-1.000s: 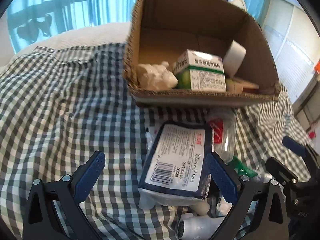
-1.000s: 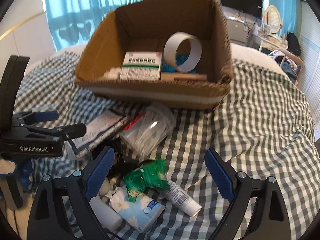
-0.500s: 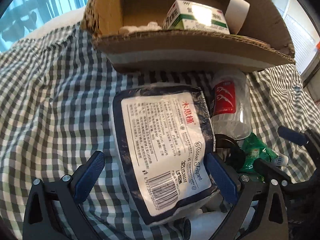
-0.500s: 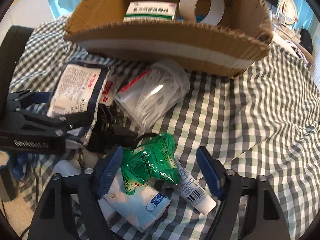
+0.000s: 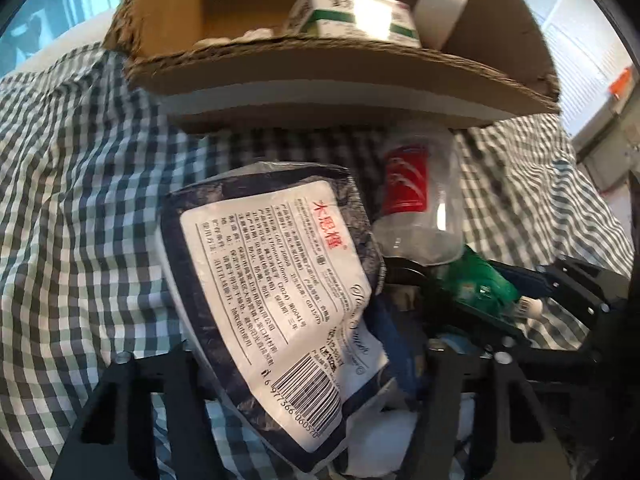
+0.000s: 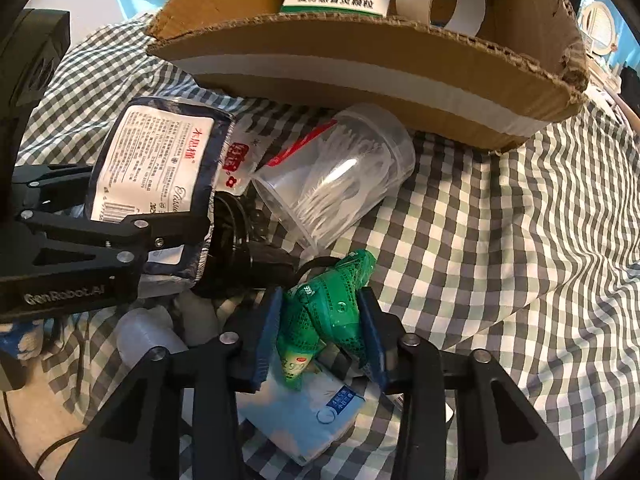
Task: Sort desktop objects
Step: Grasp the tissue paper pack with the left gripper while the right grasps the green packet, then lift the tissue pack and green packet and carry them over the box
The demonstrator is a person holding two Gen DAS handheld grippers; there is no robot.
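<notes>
Both tongs have just been closing. The left tongs [image 5: 304,360] now pinch the tissue pack [image 5: 276,304], and the right tongs [image 6: 318,332] squeeze the green sachet [image 6: 328,312]. So both picks look secured, with lifting to the cardboard box [image 6: 360,60] beyond the tongs likely next. A checked cloth [image 6: 500,240] covers the surface. Blue curtains [image 5: 52,12] hang behind.

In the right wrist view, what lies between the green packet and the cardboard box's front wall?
A clear plastic cup of white picks, lying on its side on the checked cloth, between the green packet and the cardboard box.
</notes>
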